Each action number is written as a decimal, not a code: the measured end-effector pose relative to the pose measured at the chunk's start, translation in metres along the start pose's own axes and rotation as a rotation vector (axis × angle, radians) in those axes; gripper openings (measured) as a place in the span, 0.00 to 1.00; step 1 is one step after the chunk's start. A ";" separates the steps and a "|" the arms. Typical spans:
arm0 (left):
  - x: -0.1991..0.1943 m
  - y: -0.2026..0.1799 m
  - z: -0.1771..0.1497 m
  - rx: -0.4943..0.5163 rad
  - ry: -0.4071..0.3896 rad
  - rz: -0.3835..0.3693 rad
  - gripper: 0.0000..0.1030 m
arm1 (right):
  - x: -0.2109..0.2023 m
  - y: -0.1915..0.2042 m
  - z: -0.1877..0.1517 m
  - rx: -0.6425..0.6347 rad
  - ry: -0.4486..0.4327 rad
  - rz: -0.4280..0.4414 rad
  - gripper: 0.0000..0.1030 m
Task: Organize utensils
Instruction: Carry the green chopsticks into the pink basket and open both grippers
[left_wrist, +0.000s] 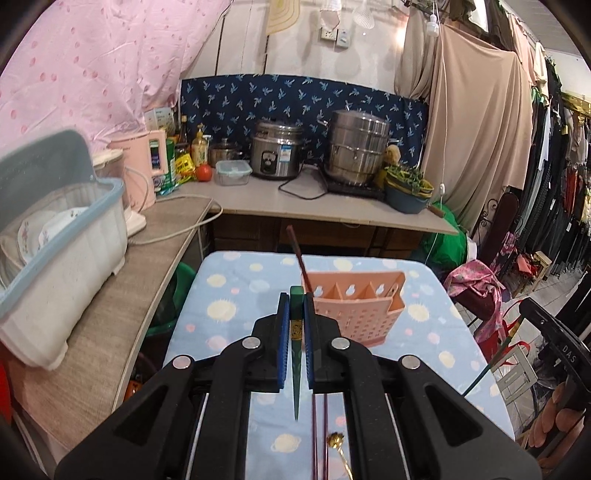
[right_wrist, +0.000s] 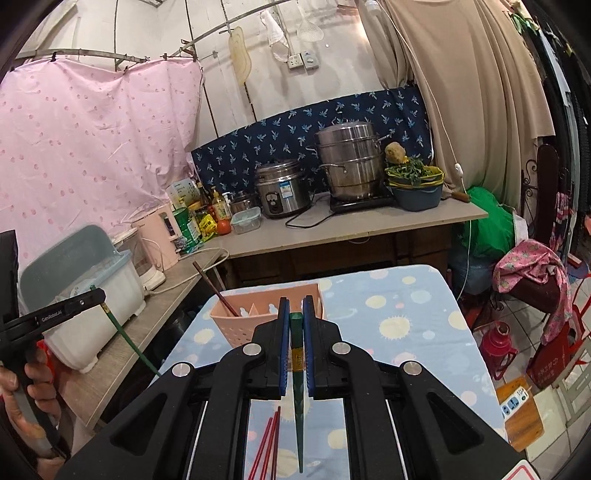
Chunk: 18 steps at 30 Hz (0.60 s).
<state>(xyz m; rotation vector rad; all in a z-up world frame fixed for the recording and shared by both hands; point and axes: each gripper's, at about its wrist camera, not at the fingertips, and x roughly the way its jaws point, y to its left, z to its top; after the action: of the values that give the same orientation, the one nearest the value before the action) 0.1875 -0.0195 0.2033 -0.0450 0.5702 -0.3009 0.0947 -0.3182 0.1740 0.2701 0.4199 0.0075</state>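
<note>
The left gripper (left_wrist: 296, 317) is clamped on a green chopstick (left_wrist: 296, 369), its thin end pointing back toward the camera. The right gripper (right_wrist: 296, 321) is closed on a second green chopstick (right_wrist: 297, 406) in the same way. Both hang above the table (left_wrist: 236, 325) with its blue dotted cloth. The pink utensil holder (left_wrist: 354, 314) stands just ahead, with one dark red chopstick (left_wrist: 297, 254) leaning in its left compartment. Red chopsticks (right_wrist: 267, 443) lie on the cloth below, perhaps two or three.

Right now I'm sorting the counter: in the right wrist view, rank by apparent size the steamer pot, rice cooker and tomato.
1. steamer pot
2. rice cooker, somewhat smaller
3. tomato, by far the smallest
All stand about equally far, so the order seems reliable.
</note>
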 end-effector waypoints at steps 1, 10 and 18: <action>0.000 -0.003 0.007 0.002 -0.012 -0.004 0.07 | 0.001 0.001 0.006 -0.001 -0.009 0.004 0.07; -0.006 -0.028 0.070 0.012 -0.163 -0.028 0.07 | 0.021 0.009 0.068 0.022 -0.118 0.056 0.07; 0.012 -0.041 0.110 0.025 -0.259 -0.006 0.07 | 0.045 0.020 0.113 0.035 -0.201 0.084 0.07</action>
<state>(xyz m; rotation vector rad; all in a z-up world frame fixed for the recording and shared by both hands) 0.2447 -0.0668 0.2947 -0.0611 0.3097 -0.3029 0.1822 -0.3252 0.2605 0.3201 0.2090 0.0553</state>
